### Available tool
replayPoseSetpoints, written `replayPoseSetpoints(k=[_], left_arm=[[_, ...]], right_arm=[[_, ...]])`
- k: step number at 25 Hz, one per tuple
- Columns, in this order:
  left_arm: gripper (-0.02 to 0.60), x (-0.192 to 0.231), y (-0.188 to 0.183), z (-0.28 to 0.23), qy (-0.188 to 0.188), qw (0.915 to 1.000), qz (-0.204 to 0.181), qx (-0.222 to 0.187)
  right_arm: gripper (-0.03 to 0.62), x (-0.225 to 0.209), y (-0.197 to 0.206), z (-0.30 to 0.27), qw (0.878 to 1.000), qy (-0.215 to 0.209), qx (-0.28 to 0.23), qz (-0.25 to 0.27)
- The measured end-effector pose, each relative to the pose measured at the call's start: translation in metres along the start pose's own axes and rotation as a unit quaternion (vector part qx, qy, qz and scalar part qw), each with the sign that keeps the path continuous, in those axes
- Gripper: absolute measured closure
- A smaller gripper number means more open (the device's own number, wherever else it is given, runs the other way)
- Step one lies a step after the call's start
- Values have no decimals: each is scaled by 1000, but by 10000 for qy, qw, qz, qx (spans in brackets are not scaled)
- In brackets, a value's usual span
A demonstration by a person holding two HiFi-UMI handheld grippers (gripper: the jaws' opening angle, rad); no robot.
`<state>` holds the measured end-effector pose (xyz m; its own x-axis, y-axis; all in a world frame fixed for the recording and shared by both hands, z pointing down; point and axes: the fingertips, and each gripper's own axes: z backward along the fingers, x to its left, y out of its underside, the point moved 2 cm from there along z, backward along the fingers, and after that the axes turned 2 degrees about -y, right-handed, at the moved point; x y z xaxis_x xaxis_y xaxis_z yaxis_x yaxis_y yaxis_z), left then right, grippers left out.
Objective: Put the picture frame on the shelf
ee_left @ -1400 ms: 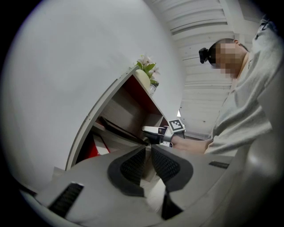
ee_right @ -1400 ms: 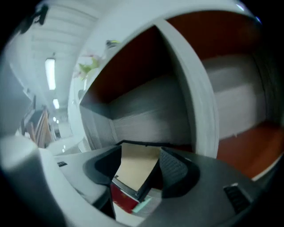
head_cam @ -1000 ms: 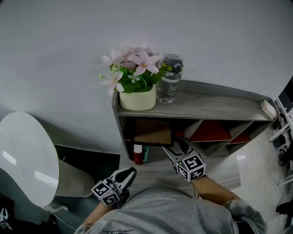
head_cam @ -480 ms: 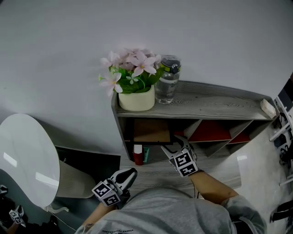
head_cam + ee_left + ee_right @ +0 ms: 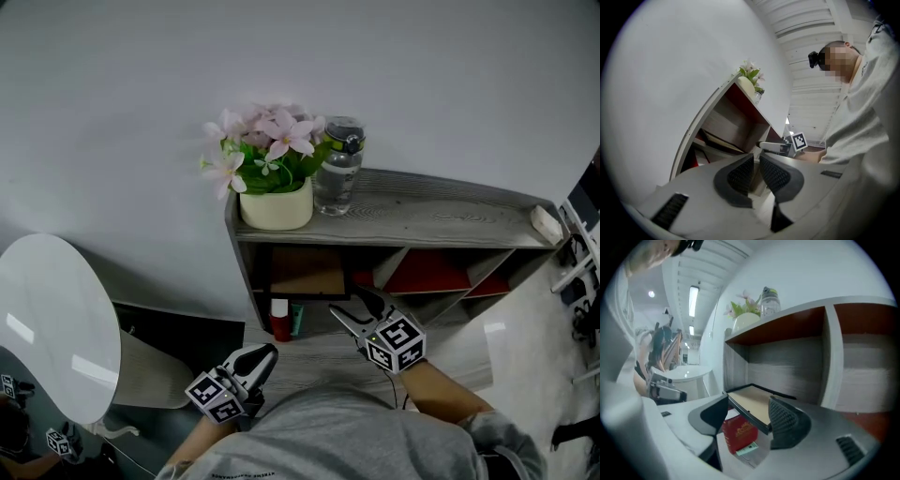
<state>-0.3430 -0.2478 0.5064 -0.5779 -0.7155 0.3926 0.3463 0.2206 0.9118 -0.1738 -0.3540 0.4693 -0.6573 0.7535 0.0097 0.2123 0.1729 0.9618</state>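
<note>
Grey wood-grain shelf stands against a plain white wall; its lower left compartment holds the picture frame, a tan board in a thin dark rim; right gripper just before it, jaws wide, empty; red box near the frame's edge; left gripper low, jaws almost together on nothing; cream flowerpot and clear bottle on top.
</note>
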Motion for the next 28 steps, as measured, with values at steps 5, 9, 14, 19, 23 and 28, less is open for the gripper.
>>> replayPoseSetpoints(k=[5, 9, 14, 19, 23, 28], left_arm=[[537, -2, -17, -8, 44, 9997, -209, -137], [537, -7, -25, -22, 106, 9993, -316, -193], [537, -30, -33, -41, 108, 9984, -497, -231], [545, -59, -39, -72, -17, 9969, -741, -266], [560, -91, -33, -110, -108, 9958, -850, -313], [568, -130, -10, -163, -162, 9958, -845, -310]], right_arm=[[418, 2, -25, 43, 9920, -806, -665, -703], [460, -8, -36, 69, 9881, -870, -896, -896], [521, -25, -38, 100, 9841, -970, -1138, -956], [602, -48, -32, 136, 9830, -1106, -1253, -761], [602, -76, -21, 172, 9825, -1234, -1233, -648], [595, -118, 1, 218, 9833, -1250, -1169, -626]])
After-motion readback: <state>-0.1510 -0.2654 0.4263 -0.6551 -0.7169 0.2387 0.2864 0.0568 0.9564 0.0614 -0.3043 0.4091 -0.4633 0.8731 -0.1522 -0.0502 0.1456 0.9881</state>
